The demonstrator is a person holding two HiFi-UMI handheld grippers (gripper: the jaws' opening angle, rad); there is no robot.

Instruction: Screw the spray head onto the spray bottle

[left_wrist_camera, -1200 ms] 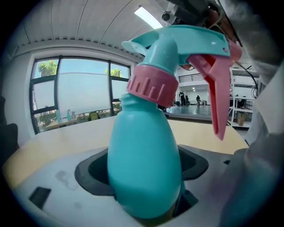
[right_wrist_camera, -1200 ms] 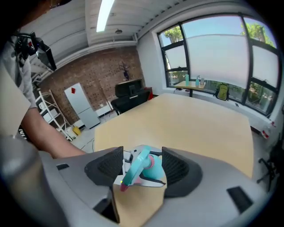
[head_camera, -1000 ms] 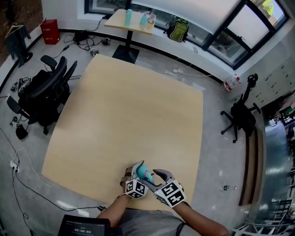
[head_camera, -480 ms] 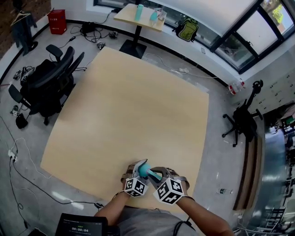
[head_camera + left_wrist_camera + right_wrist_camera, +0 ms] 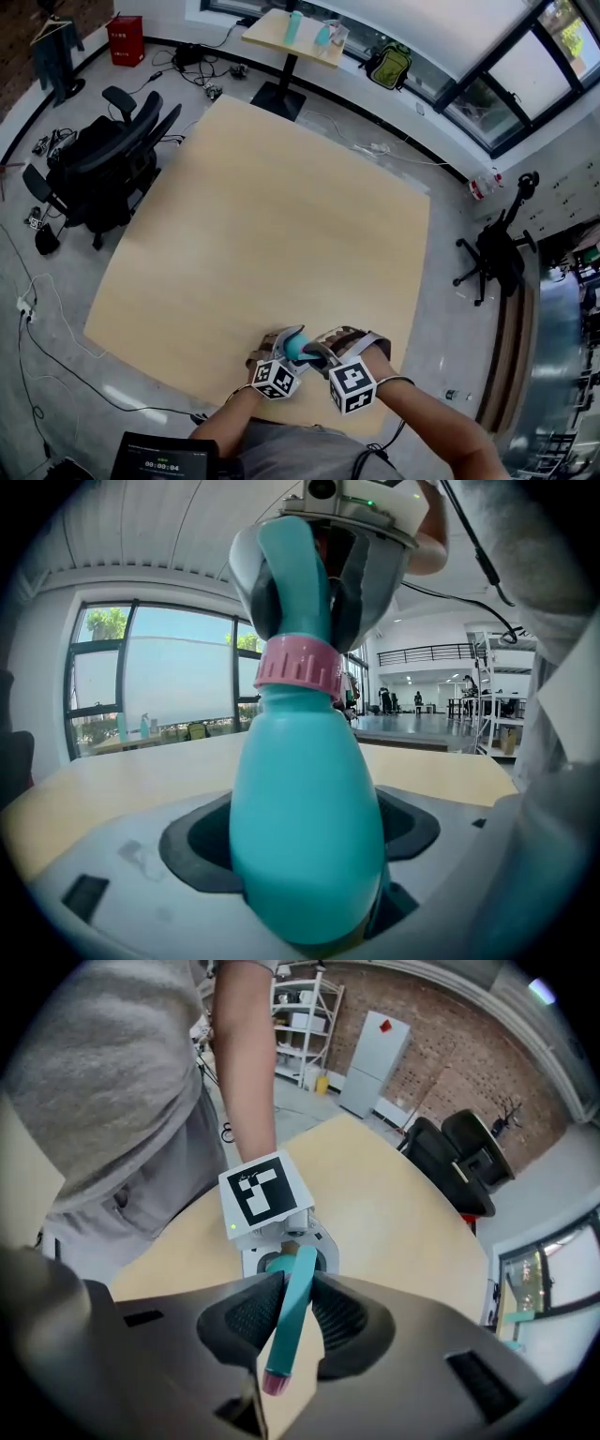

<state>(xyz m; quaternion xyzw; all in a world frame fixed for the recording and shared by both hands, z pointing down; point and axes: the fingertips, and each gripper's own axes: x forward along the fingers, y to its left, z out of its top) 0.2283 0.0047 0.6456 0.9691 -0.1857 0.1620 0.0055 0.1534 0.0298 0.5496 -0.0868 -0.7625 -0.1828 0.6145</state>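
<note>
Our left gripper (image 5: 284,345) hugs the spray bottle (image 5: 305,827) around its fat belly, over the near edge of the table (image 5: 281,206), so, we think, it cannot spin. Our right gripper (image 5: 288,1309) has just closed on the spray head (image 5: 281,1354) from above, ready to twist.

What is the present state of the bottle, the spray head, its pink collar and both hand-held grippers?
spray bottle: roughly upright, clamped by its body.
spray head: seated on the bottle neck, gripped from above.
pink collar: on the neck; how tight, cannot tell.
left hand-held gripper: shut on the spray bottle.
right hand-held gripper: jaws just closed, shut on the spray head.
</note>
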